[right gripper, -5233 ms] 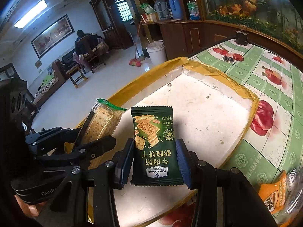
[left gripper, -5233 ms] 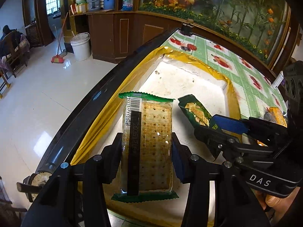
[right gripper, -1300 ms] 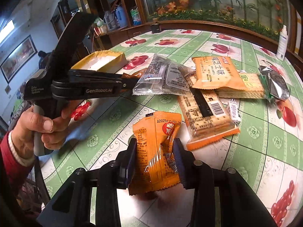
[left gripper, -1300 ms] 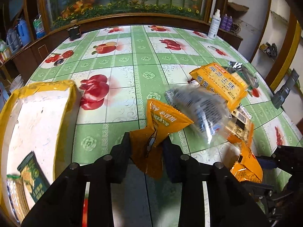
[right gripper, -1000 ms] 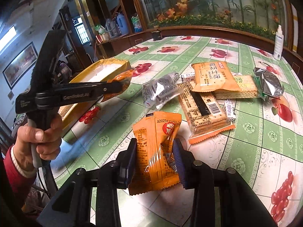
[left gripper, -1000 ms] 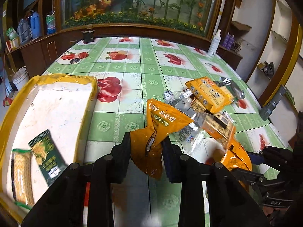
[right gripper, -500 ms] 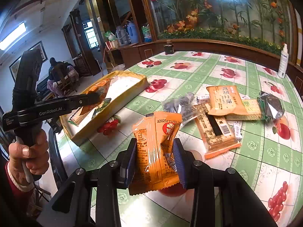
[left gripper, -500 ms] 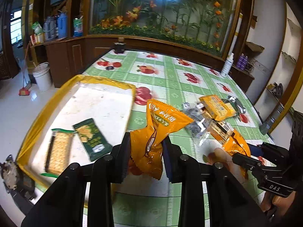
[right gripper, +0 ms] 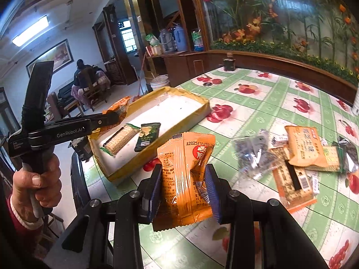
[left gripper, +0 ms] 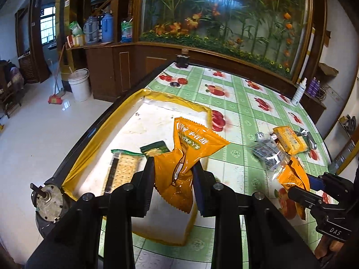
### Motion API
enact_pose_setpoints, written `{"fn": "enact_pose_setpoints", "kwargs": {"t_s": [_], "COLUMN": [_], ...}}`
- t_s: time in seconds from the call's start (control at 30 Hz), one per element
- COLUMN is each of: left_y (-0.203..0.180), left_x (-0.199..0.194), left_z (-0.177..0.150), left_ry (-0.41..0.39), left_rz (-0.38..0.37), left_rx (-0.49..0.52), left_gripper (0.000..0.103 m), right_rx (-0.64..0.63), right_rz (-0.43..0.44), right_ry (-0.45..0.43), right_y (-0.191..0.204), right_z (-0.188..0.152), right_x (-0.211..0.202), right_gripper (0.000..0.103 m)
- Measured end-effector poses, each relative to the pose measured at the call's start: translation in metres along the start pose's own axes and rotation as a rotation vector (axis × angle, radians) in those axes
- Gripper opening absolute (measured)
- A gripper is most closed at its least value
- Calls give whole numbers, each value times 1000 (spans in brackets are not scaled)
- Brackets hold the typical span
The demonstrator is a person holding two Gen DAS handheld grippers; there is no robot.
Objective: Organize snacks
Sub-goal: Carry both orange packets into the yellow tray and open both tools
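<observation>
We hold two grippers above a table covered with a green fruit-print tablecloth (right gripper: 264, 112).

Left gripper (left gripper: 174, 179): its two fingers are pinched on a crumpled orange snack packet (left gripper: 190, 148), which is carried in the air above the near right corner of the yellow-rimmed tray (left gripper: 179, 99). In the right wrist view the same gripper (right gripper: 112, 117) is seen side-on over the tray's left rim, held by a hand (right gripper: 37, 186) with a red cuff.

Right gripper (right gripper: 182, 186): its blue-padded fingers are clamped on a second orange packet (right gripper: 186, 168), printed with a date code along its top edge. This packet hangs above the tablecloth, just beside the tray's near corner and outside its rim (right gripper: 197, 99).

Tray contents: a clear-wrapped cracker pack (right gripper: 121, 137) and a dark green biscuit packet (right gripper: 148, 135) lie flat on the white tray floor, side by side near the close end.

Remaining snacks lie in a loose pile on the tablecloth, well apart from the tray: a clear bag of dark contents (right gripper: 253, 154), an orange-yellow pouch (right gripper: 305, 145), a long cracker pack with a barcode (right gripper: 294, 183) and a silver foil packet (right gripper: 349, 157) at the right edge. Several overlap one another.
</observation>
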State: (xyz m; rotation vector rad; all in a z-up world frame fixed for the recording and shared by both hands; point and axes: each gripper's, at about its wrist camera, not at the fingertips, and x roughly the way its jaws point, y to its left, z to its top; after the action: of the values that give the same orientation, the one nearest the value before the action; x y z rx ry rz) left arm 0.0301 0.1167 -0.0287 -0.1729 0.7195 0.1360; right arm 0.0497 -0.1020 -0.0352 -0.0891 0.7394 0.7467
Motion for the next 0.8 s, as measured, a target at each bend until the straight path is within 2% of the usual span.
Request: {"fn": "enact_pose_setpoints", "kwargs": {"t_s": [0.47, 0.8], "left_y": [28, 42], "left_x": [11, 32], "left_z": [7, 17], "left_ry": [-6, 19], "left_rz": [80, 116], "left_rx": [-44, -69], "left_gripper": [29, 29], "right_rx": [-66, -73], "right_rz": [91, 119], "right_ry": [29, 41], "right_y": [36, 42], "right_z": [40, 75], "right_x": [56, 104], "right_gripper": [38, 38]}}
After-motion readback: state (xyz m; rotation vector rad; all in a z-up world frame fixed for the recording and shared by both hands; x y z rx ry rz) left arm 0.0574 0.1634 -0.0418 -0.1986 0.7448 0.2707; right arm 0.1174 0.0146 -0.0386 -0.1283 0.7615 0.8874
